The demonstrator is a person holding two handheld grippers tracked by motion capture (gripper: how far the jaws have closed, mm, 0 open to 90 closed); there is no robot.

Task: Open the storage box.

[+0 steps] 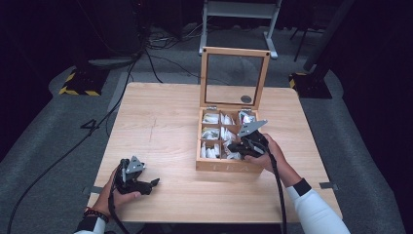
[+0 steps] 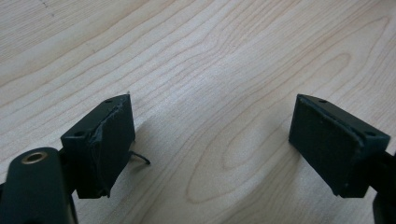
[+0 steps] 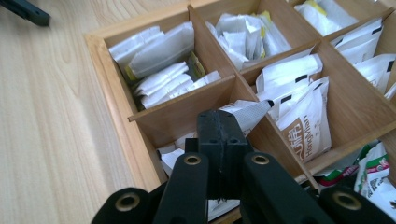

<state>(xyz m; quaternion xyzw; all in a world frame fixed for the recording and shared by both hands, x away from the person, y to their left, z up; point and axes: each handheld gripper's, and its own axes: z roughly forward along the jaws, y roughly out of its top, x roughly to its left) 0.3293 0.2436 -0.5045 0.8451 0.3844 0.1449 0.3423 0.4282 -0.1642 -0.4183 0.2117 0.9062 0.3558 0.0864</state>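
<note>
A wooden box (image 1: 226,166) with several compartments full of tea sachets stands on the table, its glass lid (image 1: 234,51) upright behind it. My right gripper (image 1: 234,146) hangs over the box's front right compartments. In the right gripper view its jaws (image 3: 222,121) are shut on a white-grey sachet (image 3: 252,111), whose free end sticks out over the divider. My left gripper (image 1: 152,184) rests low over the table's front left corner, far from the box. In the left gripper view its pads (image 2: 112,140) stand wide apart with only bare wood between them.
The wooden table (image 1: 160,122) has free room to the left of the box. Sachets with brown print (image 3: 306,135) and a green and red packet (image 3: 373,177) fill neighbouring compartments. Cables and stand feet lie on the grey floor beyond the table.
</note>
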